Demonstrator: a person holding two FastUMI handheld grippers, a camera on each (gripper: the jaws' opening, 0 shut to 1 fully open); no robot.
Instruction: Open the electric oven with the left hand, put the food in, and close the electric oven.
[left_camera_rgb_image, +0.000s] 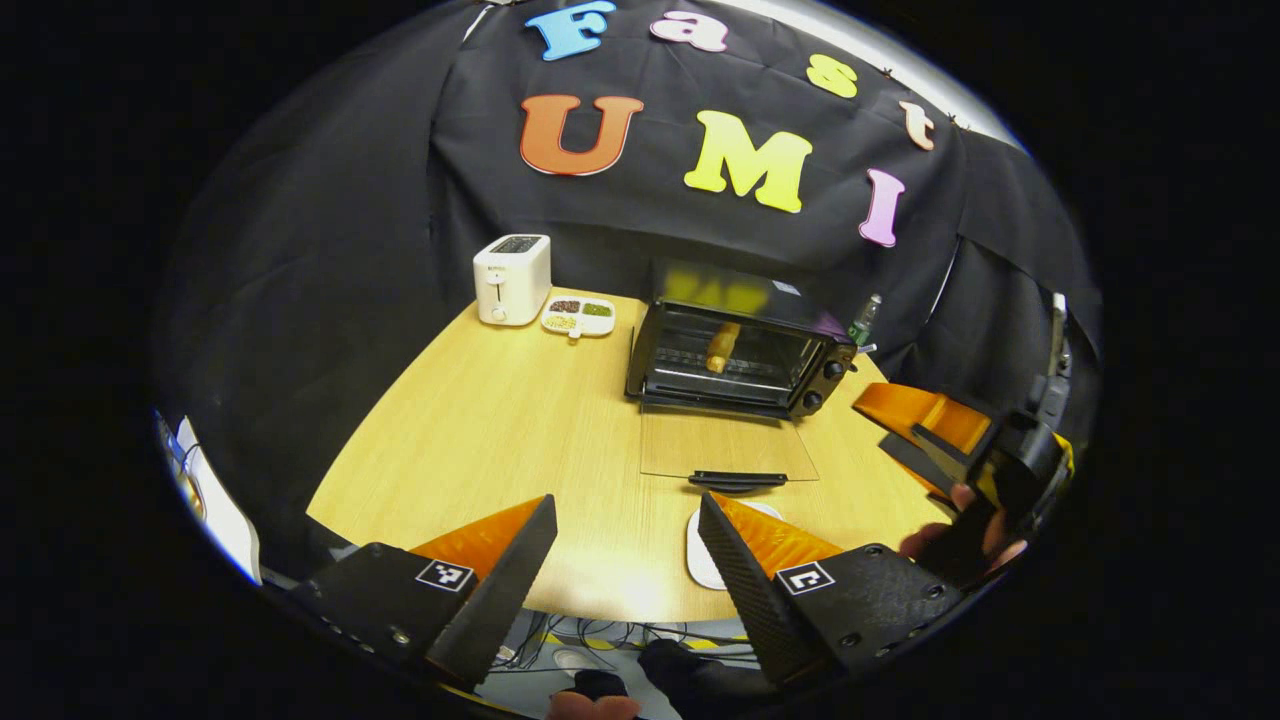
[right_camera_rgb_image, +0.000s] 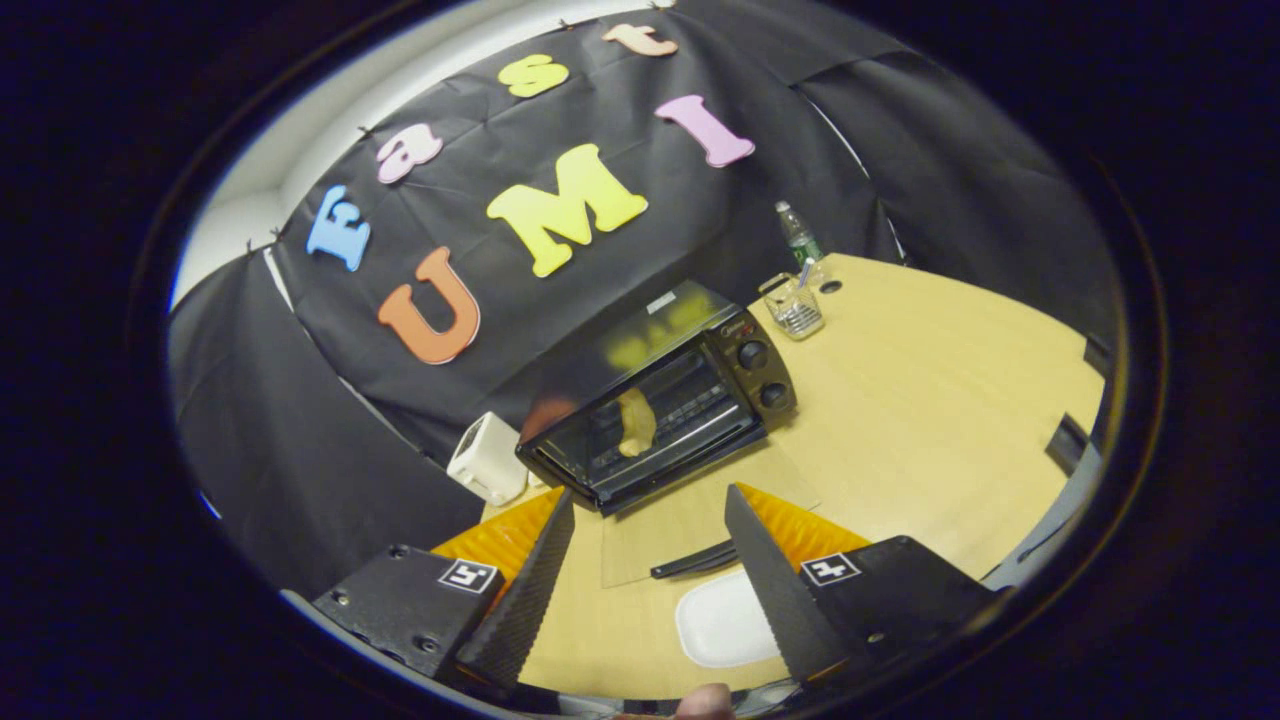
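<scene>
Nearest: left gripper (left_camera_rgb_image: 625, 560), fingers spread, empty, above the table (left_camera_rgb_image: 500, 440) edge; right gripper (right_camera_rgb_image: 650, 570), fingers likewise spread and empty. White plate (right_camera_rgb_image: 722, 620), bare, just beyond. Electric oven (left_camera_rgb_image: 735, 350), glass door (left_camera_rgb_image: 728, 445) folded flat onto the table, holds the food (left_camera_rgb_image: 720, 347) on its rack. White toaster (left_camera_rgb_image: 512, 278) beside a divided dish (left_camera_rgb_image: 579, 316) holding assorted dry fillings. Glass cup (right_camera_rgb_image: 794, 305) and bottle (right_camera_rgb_image: 798, 235) right of oven. No lettering legible.

The black electric oven (left_camera_rgb_image: 738, 350) stood on the tabletop (left_camera_rgb_image: 520, 420) with its glass door (left_camera_rgb_image: 728, 445) folded down flat, and the pale, elongated food (left_camera_rgb_image: 720, 348) lay on its rack.
</scene>
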